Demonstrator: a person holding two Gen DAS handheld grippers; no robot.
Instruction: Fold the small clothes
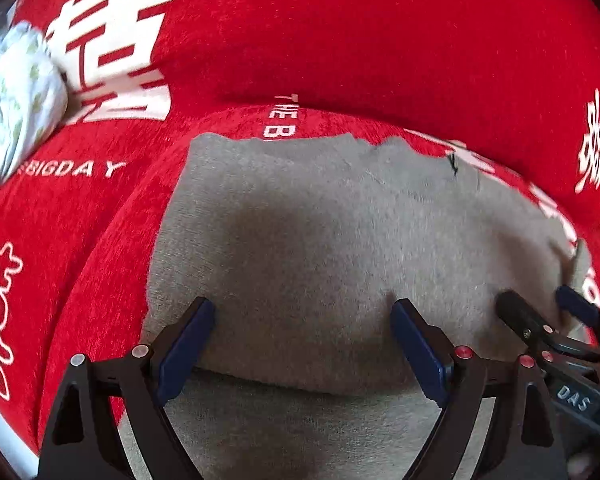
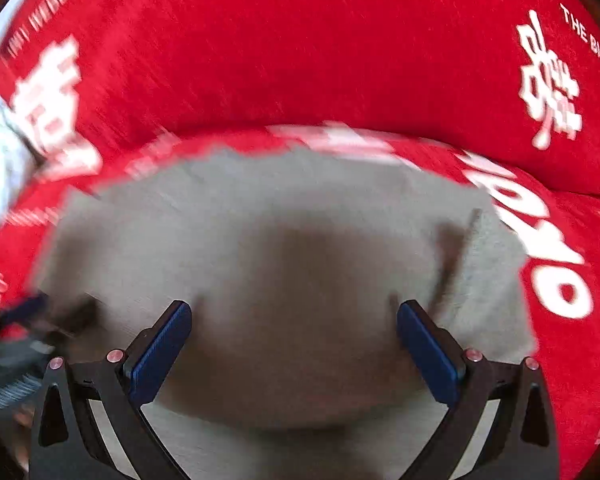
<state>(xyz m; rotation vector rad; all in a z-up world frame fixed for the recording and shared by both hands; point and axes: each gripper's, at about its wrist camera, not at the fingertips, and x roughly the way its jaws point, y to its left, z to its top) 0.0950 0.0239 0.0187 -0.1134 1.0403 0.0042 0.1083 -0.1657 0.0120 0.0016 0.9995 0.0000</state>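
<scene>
Both grippers' fingers point(image 1: 418, 344) stood open and empty, directly over the grey garment point(image 1: 320, 232). It lay flat on the red cover point(image 1: 340, 40), long side spanning both grippers, neither nearer.

Left gripper point(image 1: 304, 312) fills the lower part of its own wrist view, both blue pads point(image 1: 186, 346) spread wide with nothing pressed between them, angled steeply downward. Right gripper point(image 2: 294, 316) holds a matching pose in its blurred wrist view, fingers wide apart and empty. It also shows at the lower right edge of the left view point(image 1: 548, 304), just beside its partner.
</scene>
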